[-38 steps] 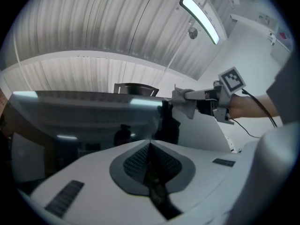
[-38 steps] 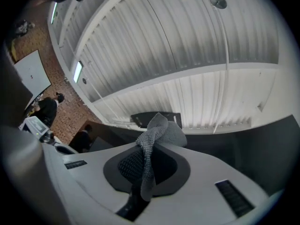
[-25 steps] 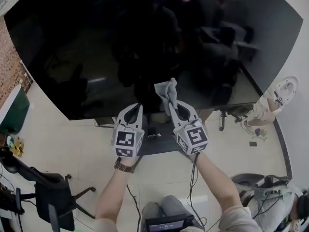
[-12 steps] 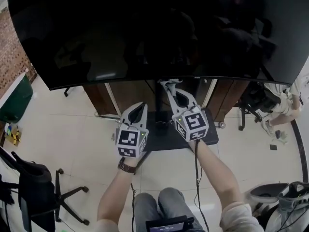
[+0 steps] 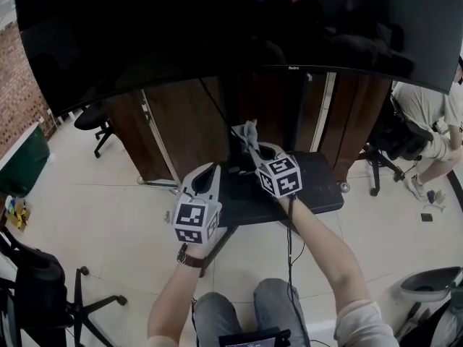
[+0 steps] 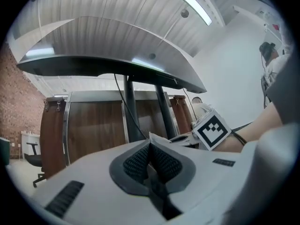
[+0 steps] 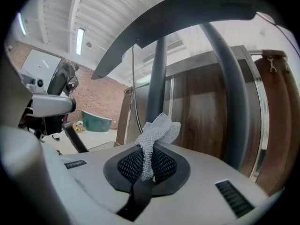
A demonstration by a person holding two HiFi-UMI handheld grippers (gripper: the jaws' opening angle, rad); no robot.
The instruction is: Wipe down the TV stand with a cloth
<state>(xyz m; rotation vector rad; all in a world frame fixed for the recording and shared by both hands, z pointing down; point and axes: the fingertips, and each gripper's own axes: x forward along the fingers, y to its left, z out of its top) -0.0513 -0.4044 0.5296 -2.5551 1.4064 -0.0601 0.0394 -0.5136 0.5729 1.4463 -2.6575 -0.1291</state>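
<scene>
Holding a grey mesh cloth (image 7: 157, 125) in the right gripper (image 5: 255, 150), jaws pinched shut on its middle, a crumpled tuft standing out past the tips. Nothing in the left gripper (image 5: 210, 170): jaws pressed together, empty. Both held in the air above the level of the TV stand's black base plate (image 5: 322, 186), apparently not touching it, going by the head view. Right gripper over the plate's left half; left gripper off the plate's left edge and nearer the person. Seen along the right jaws, the stand's upright pole (image 7: 157, 74) just ahead, rising toward the dark TV (image 5: 217, 27) overhead, with wooden cabinet panels (image 5: 181, 121) beyond the plate. Judged from this, no wiping contact yet: cloth above the plate and short of the pole. Plate lying flat, long side running left to right, so probably calls for lowering the cloth-bearing jaws straight down onto it and sweeping sideways along that side, or else reaching forward to rub the pole. Right gripper plainly the nearer one for either move, with the left free to hang off the plate's left edge.
</scene>
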